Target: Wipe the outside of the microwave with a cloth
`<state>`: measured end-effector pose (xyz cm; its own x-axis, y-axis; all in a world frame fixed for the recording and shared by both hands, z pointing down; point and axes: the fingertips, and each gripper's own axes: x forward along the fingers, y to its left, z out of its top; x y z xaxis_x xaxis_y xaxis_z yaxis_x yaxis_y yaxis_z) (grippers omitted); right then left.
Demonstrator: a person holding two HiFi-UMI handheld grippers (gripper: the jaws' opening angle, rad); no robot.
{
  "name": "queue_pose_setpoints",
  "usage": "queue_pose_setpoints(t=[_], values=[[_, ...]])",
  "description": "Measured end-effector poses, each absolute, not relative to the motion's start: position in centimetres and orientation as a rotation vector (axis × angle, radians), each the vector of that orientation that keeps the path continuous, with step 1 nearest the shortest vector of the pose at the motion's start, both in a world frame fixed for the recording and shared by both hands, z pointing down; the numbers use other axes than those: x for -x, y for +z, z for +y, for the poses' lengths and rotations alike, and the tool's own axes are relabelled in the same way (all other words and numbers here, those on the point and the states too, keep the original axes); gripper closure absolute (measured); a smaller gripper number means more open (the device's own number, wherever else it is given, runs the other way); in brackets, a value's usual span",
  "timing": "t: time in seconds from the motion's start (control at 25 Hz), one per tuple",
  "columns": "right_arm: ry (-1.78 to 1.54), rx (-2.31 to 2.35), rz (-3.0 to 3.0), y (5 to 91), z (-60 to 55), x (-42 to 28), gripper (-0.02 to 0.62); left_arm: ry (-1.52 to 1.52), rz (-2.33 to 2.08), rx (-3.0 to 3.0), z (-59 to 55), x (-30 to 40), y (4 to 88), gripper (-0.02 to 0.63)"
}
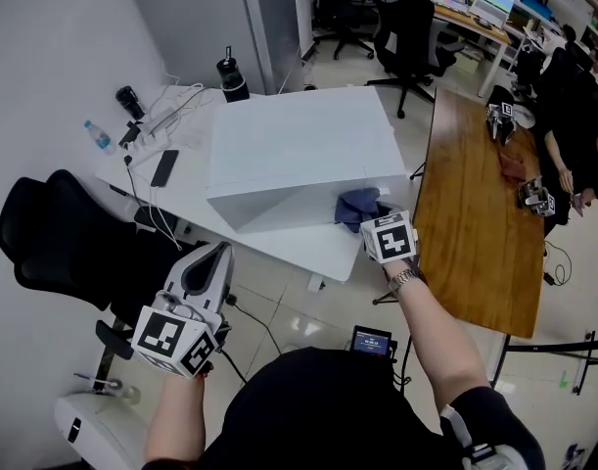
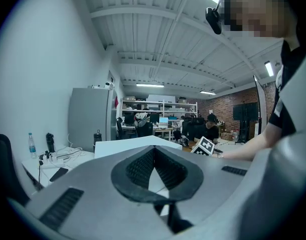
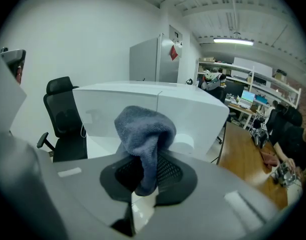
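Note:
The microwave [image 1: 299,155] is a plain white box on a white table [image 1: 308,248]. My right gripper [image 1: 377,221] is shut on a blue-grey cloth [image 1: 357,207], held at the microwave's front right corner. In the right gripper view the cloth [image 3: 142,134] bulges up out of the jaws of the right gripper [image 3: 146,164], with the microwave [image 3: 183,104] just beyond. My left gripper [image 1: 218,258] hangs low at the left, short of the table and apart from the microwave. Seen in its own view, the left gripper [image 2: 154,156] has its pads meeting at the tips with nothing between them; the microwave [image 2: 127,145] lies ahead.
A black office chair [image 1: 54,233] stands left of the table. A phone [image 1: 164,167], a water bottle [image 1: 97,135], cables [image 1: 166,116] and a black flask [image 1: 232,76] lie behind the microwave. A wooden table [image 1: 475,213] stands to the right, with seated people [image 1: 577,135] beyond it.

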<state>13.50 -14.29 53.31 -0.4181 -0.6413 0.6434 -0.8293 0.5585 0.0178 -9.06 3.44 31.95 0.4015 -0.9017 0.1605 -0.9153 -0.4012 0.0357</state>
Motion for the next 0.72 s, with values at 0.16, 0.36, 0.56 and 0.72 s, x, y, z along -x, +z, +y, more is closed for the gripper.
queue_pose_setpoints(t=[0.16,0.36,0.56,0.72], values=[[0.395,-1.191,-2.199,52.9,-14.5,-15.3,0.558,0.18,-1.636,-2.536,3.3,7.4,32.1,0.601],[0.403,-1.201,-2.191,53.0,-14.3,-17.3,0.558,0.183,-1.625,-2.543,3.5,5.5,32.1,0.601],[0.399,-1.209,-2.19,52.4,-14.2,-18.8,0.558,0.184,-1.619,-2.547,3.6,4.1,32.1,0.601],[0.396,-1.225,-2.179,52.4,-14.1,-20.4,0.558,0.187,-1.615,-2.547,4.0,2.9,32.2,0.601]])
